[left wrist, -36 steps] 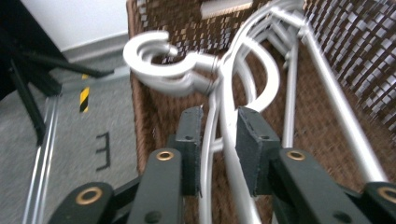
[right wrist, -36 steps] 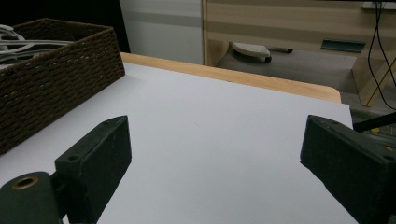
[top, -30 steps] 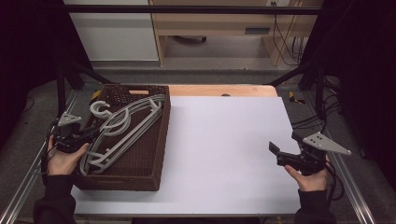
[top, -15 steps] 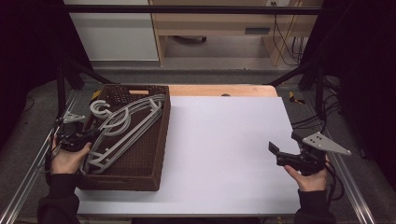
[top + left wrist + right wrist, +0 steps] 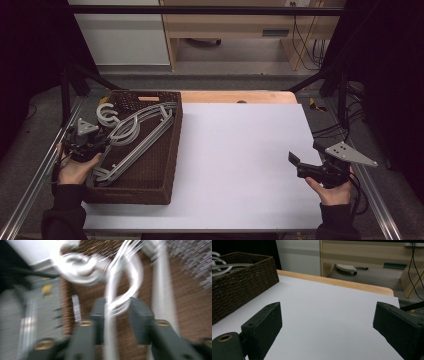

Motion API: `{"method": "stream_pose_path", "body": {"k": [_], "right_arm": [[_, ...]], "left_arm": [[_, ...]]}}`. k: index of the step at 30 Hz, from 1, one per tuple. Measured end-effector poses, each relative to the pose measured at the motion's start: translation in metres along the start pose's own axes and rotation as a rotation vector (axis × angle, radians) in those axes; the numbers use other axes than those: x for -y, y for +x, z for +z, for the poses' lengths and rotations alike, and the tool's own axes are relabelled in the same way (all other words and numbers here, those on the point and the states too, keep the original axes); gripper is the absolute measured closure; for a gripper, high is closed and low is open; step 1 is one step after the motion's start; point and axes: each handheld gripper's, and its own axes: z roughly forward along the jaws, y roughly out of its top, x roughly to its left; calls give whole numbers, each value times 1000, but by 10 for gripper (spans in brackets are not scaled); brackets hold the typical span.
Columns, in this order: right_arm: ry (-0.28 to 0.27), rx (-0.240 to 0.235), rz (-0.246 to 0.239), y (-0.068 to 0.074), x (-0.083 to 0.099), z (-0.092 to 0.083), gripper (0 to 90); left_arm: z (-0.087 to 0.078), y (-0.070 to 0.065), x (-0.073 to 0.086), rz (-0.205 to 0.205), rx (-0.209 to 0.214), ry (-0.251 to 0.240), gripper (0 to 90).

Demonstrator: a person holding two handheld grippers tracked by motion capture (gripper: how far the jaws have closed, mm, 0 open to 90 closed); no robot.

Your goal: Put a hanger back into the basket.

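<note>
1. Left gripper (image 5: pixel 92 142) sits at the left rim of the wicker basket (image 5: pixel 172 150), left of centre in the high view. In the left gripper view its jaws straddle a grey hanger (image 5: pixel 117 302) hook. The jaws have just been opening, with the hook between them. That view is motion-blurred, so I can't tell if the pads touch the wire; looks like a loose straddle, not a clamp.
2. Risk: pulling up now. With the jaws this slack the hook would slip out and drop back into the basket.
3. Risk: tangle. The hangers (image 5: pixel 132 135) lie stacked, and their hooks (image 5: pixel 107 115) overlap at the basket's upper left. Lifting one likely drags its neighbours, or snags an arm on the basket wall.
4. Risk: closing on two wires. A second loop (image 5: pixel 80 267) sits just above the straddled hook in the left gripper view; a pinch placed too far forward could catch both.
5. Risk: basket shift. A snagged hanger could tip or slide the basket across the white tabletop (image 5: pixel 240 160).
6. Right gripper (image 5: pixel 295 165) rests at the lower right of the high view, jaws wide apart and holding nothing, well away from the basket. It isn't bracing the basket, so nothing stops item 5.
</note>
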Motion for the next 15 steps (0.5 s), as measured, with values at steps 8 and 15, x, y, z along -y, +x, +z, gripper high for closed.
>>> {"method": "stream_pose_path", "body": {"k": [8, 15], "right_arm": [[-1, 4, 0, 1, 0, 1, 70], [-13, 7, -8, 0, 0, 0, 60]], "left_arm": [[-36, -6, 2, -68, 103, -218, 389], [-47, -25, 7, -69, 148, -291, 269]]}}
